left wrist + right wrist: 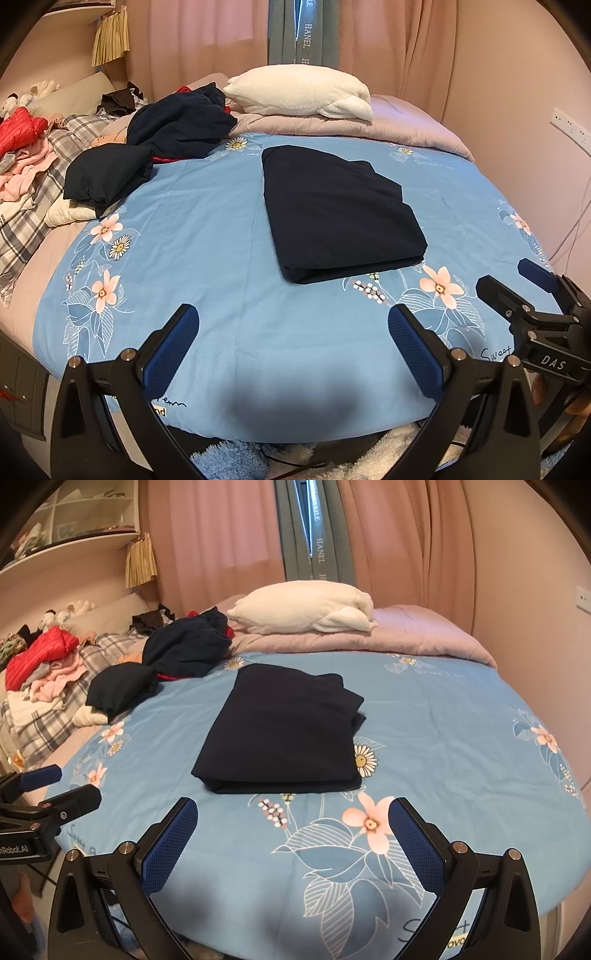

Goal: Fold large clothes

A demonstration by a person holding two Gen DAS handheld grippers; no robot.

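From the left wrist view, the left gripper [293, 347] hangs over the near edge of the blue floral bedspread [229, 258], its blue-padded fingers spread wide with nothing between them. The folded navy garment [332, 218] lies flat mid-bed, well apart from them. A heap of dark unfolded clothes [173, 125] sits beyond, left of a white pillow [299, 92]. The right gripper [517, 280] shows at the right edge.

From the right wrist view, the right gripper [293, 830] also stands spread and empty, the folded navy garment [284, 731] just ahead. The left gripper [59, 786] pokes in at left, fingers apart.
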